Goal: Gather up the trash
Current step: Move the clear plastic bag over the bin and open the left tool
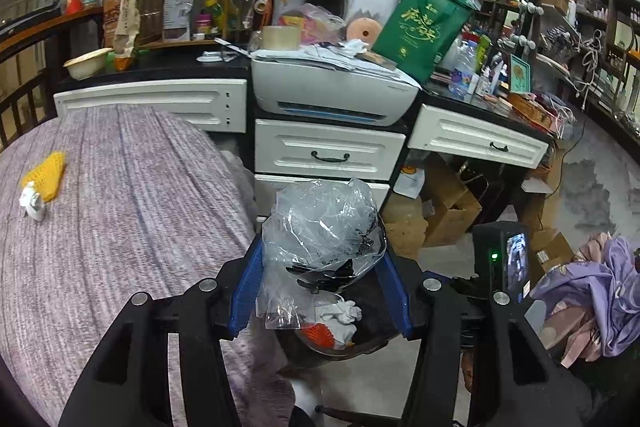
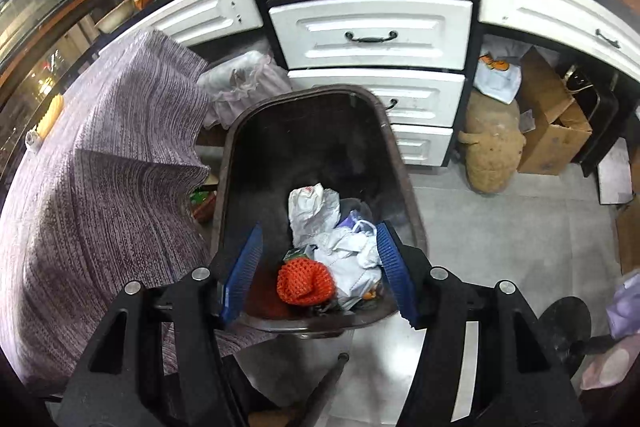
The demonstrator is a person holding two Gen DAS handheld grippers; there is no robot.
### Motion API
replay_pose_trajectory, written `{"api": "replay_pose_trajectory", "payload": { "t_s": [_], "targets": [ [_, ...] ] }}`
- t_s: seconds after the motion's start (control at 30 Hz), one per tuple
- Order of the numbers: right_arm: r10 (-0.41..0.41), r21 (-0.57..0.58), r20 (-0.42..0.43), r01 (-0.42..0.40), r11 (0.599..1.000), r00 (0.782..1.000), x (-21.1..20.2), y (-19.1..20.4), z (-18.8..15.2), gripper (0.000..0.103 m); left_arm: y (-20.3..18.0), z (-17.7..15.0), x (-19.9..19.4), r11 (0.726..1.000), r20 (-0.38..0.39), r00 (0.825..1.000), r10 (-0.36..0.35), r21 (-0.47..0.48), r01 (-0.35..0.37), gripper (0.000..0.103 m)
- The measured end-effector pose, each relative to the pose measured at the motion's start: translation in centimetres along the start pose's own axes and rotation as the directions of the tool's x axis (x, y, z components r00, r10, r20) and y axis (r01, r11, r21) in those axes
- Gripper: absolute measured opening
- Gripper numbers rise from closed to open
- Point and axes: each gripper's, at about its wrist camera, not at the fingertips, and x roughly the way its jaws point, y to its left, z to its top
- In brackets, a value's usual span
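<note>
Nearest to us, our left claw [image 1: 320,267] holds a crumpled clear plastic bag [image 1: 324,223] between its blue fingers [image 1: 248,291]; the bag fills the gap and bulges above the pads. Our right claw [image 2: 320,267] stands wide with nothing between its fingers [image 2: 394,269], and it hangs over the near rim of the dark bin [image 2: 320,99].

Just below both claws is this bin, on the floor between the bed edge and the white drawers [image 2: 370,35]. In it lie an orange net [image 2: 306,283], crumpled white paper [image 2: 310,205] and a white mask [image 2: 356,259].

We judge that the right claw's piece is already in the bin and that the step in hand is the drop of the plastic bag. The next move calls for bringing the left claw fully over the bin mouth and then opening it; the bag is light and may cling to a pad, so a small shake could be needed.

Further away, on the left, the striped purple bed cover [image 1: 132,195] carries a yellow net [image 1: 46,177] touching a small white scrap [image 1: 32,205]. These are, we think, the trash left to collect.

Farthest, a white printer [image 1: 334,91] sits on the cluttered black desk [image 1: 168,65].
</note>
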Motion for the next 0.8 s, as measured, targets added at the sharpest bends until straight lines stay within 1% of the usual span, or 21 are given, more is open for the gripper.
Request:
{"api": "replay_pose_trajectory", "payload": {
  "t_s": [0.07,0.1,0.13,0.23,0.4,0.6,0.8],
  "targets": [
    [-0.016,0.011,0.021,0.015,1.0,1.0,-0.9,-0.6,0.0,0.062,-0.7,0.0,0.8,1.0,-0.017,1.0,-0.011,0.01,0.011,0.053],
    [-0.024,0.018,0.031,0.023,1.0,0.999,-1.2,-0.9,0.0,0.068,-1.0,-0.1,1.4,1.0,-0.03,0.999,-0.021,0.015,0.021,0.053],
    [-0.03,0.024,0.042,0.029,0.999,0.999,-1.5,-1.2,0.0,0.072,-1.3,-0.2,1.8,0.999,-0.042,0.999,-0.027,0.02,0.028,0.053],
    [-0.053,0.047,0.069,0.05,0.998,0.996,-2.7,-2.6,0.2,0.072,-2.2,-0.5,3.4,0.999,-0.074,0.997,-0.034,0.036,0.037,0.053],
    [-0.087,0.101,0.086,0.078,0.992,0.992,-3.9,-5.3,0.1,0.072,-3.1,-1.1,6.0,0.997,-0.139,0.989,-0.047,0.049,0.055,0.053],
    [-0.113,0.157,0.069,0.102,0.982,0.991,-3.9,-7.7,-0.4,0.073,-4.0,-1.7,8.7,0.996,-0.208,0.977,-0.052,0.058,0.065,0.053],
    [-0.118,0.174,0.061,0.106,0.979,0.991,-3.6,-8.5,-0.6,0.073,-4.3,-2.4,10.5,0.995,-0.26,0.964,-0.049,0.075,0.071,0.057]
  ]
}}
